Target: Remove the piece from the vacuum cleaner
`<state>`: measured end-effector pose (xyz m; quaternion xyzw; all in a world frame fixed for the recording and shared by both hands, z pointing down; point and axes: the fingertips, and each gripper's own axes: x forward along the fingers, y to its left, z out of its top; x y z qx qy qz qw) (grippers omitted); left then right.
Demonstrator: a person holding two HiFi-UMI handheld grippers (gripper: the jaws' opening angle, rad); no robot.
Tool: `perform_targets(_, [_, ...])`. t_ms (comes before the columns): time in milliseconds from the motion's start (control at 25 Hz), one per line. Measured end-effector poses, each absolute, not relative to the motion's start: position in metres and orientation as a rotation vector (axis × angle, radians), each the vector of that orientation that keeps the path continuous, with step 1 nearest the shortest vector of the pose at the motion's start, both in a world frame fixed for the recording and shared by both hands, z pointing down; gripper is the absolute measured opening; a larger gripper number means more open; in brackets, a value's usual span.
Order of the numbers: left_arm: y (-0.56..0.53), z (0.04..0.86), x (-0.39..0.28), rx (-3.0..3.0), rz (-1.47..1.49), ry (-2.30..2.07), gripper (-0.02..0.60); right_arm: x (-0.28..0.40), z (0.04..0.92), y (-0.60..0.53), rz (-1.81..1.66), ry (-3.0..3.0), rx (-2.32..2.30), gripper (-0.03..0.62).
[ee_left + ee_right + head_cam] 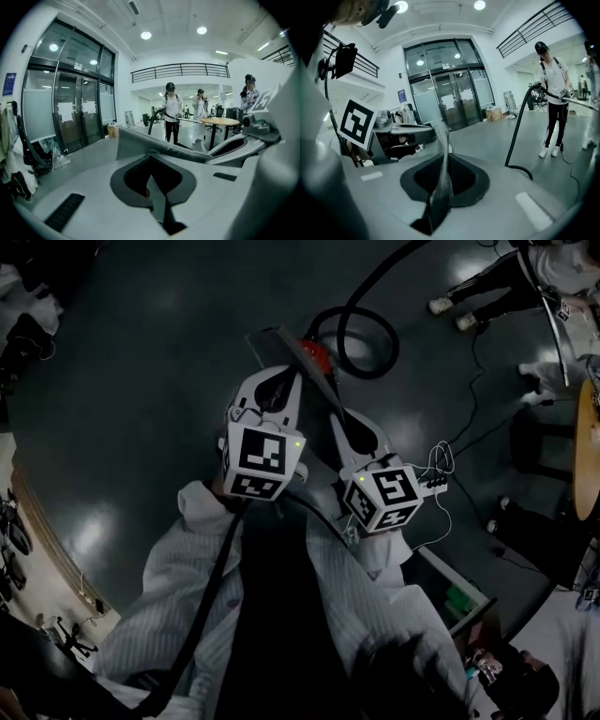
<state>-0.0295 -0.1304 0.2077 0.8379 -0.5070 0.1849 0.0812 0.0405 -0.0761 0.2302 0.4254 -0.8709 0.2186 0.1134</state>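
A thin flat grey piece (281, 345) hangs over the red vacuum cleaner (321, 358) and its looped black hose (373, 352) on the dark floor. My left gripper (291, 376) is shut, its tips meeting at the piece's near edge. The left gripper view shows the piece (140, 140) as a grey slab lying across the tips of that gripper (152, 153). My right gripper (333, 411) is shut on the same piece farther along. In the right gripper view the piece (442, 140) stands edge-on between the right gripper's (443, 152) jaws.
A person's legs and shoes (469, 296) stand at the upper right of the head view, near a wooden table edge (589, 446). Cables trail from the right gripper. People, a round table (219, 121) and glass doors (450, 101) surround the spot.
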Motion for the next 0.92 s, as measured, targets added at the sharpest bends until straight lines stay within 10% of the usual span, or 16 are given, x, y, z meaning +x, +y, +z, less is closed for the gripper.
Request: perform_targets(920, [-0.124, 0.221, -0.004, 2.502, 0.594, -1.485, 0.003, 0.063, 0.235, -0.074, 0.632, -2.539, 1.246, 0.029])
